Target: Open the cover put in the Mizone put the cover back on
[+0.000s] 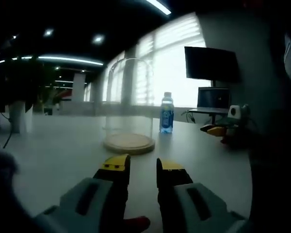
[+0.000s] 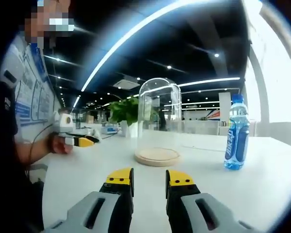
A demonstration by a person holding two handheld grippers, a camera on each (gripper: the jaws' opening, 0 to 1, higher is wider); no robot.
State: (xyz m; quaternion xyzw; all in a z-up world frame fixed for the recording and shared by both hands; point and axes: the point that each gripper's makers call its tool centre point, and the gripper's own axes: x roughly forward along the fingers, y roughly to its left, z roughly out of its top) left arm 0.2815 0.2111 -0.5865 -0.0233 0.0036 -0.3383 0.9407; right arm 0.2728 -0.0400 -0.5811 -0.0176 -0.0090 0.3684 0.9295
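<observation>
Left gripper (image 1: 143,167) narrowly parted, empty, short of dome (image 1: 129,99). Dome on wooden base (image 1: 129,142), mid worktop (image 1: 63,150). Bottle (image 1: 166,113) just right of dome, upright. Right gripper (image 2: 149,178) likewise, empty. Step: opening not begun. Next: grip dome, lift straight.

We see a dark monitor (image 1: 212,63) w/ a laptop (image 1: 213,98) below it, by bright blinds. Green plant (image 2: 124,110) at the table's (image 2: 262,179) far edge.
</observation>
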